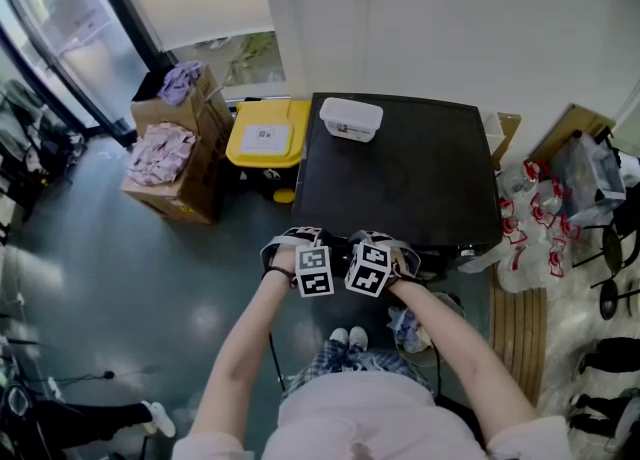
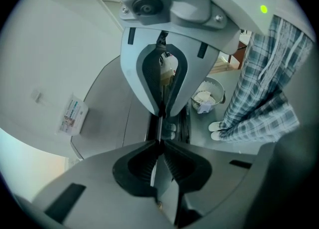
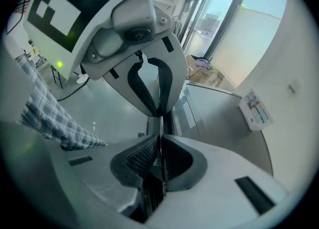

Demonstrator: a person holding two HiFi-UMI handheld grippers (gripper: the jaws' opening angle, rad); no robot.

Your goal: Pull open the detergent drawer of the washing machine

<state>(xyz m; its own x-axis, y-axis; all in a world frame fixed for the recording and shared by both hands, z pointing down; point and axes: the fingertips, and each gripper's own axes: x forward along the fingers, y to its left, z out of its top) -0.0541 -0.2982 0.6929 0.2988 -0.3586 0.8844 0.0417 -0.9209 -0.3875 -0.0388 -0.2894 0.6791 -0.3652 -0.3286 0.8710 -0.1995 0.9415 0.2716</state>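
both the left claw and the right claw are closed on nothing, tip to tip above the washing machine's front edge, with the unseen detergent drawer probably on the front face below.

washing machine top black; tub white; bin lid yellow; cardboard boxes brown, laundry in them pink and lilac; trousers blue-white plaid; floor dark grey-green
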